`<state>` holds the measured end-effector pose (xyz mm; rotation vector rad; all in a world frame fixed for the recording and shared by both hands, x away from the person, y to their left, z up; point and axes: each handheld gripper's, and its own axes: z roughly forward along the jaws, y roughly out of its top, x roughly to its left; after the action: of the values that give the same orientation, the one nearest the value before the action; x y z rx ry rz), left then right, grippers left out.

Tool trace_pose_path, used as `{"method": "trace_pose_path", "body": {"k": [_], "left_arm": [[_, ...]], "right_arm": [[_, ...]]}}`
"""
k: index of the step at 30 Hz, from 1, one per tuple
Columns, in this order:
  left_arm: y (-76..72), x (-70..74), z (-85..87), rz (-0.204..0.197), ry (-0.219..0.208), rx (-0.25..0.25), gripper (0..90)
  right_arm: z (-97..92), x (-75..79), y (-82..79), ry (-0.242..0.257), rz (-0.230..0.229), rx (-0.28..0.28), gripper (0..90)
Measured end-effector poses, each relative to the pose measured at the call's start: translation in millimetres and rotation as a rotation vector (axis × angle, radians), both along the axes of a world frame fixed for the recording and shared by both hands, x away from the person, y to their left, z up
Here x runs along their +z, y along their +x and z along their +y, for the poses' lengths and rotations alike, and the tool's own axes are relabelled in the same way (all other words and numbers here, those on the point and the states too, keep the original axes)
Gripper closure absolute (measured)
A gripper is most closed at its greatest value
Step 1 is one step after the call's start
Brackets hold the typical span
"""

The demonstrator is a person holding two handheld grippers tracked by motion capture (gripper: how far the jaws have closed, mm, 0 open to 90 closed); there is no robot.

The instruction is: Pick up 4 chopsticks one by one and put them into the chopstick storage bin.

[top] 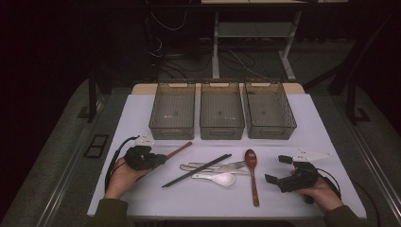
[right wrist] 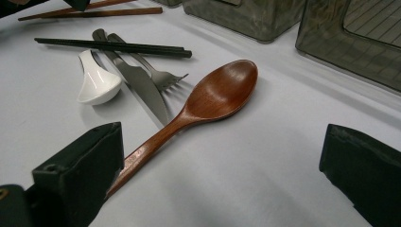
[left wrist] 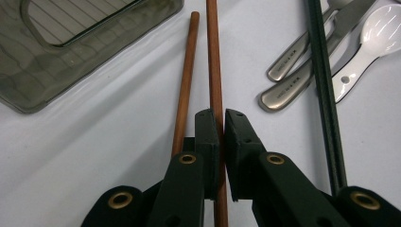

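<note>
While my left gripper (left wrist: 222,118) sat at lower centre of its view, its jaws were clamped on one brown wooden chopstick (left wrist: 215,61), its twin (left wrist: 187,71) lying just beside it on the table. It looked light, stiff and slippery, best pinched mid-shaft. My right gripper (top: 283,171) waited open near the wooden spoon (right wrist: 208,101).

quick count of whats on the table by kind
Smoky clear plastic bins: 3
Brown wooden chopsticks: 2
Black chopsticks: 2
Steel fork: 1
Steel knife: 1
White ceramic spoon: 1
Brown wooden spoon: 1
Total: 11
</note>
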<state>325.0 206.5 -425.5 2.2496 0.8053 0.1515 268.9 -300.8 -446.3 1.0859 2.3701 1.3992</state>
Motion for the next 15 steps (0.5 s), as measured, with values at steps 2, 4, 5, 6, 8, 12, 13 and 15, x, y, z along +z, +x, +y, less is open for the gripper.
{"method": "trace_pose_path", "body": {"k": [2,4,5,6,8,12,13,15], "left_arm": [[-0.2,0.9,-1.1,0.0,-0.003,0.003,83.3],[-0.5,2.5,-2.6,0.002,-0.007,0.005,83.3],[-0.4,4.2,-3.2,0.001,-0.002,0.002,83.3],[-0.7,5.2,-3.9,0.001,-0.004,0.0,83.3],[-0.7,7.7,-5.2,-0.003,-0.012,-0.004,83.3],[-1.5,11.1,-8.8,-0.002,-0.024,-0.015,83.3],[-1.4,12.1,-9.8,0.0,-0.025,-0.013,83.3],[-1.2,13.8,-11.1,-0.002,-0.028,-0.011,83.3]], "right_arm": [[-0.2,0.1,0.1,0.002,-0.001,0.0,0.7],[-0.4,0.2,0.2,0.004,0.0,-0.001,0.7],[-0.4,0.2,0.3,0.006,-0.001,-0.002,0.7],[-0.6,0.3,0.4,0.007,-0.002,-0.003,0.7],[-0.7,0.2,0.6,0.006,-0.001,-0.003,0.7],[-1.0,0.3,0.9,0.007,0.001,-0.005,0.7],[-1.0,0.3,0.8,0.008,0.001,-0.004,0.7],[-1.0,0.4,0.8,0.009,-0.001,-0.004,0.7]]}}
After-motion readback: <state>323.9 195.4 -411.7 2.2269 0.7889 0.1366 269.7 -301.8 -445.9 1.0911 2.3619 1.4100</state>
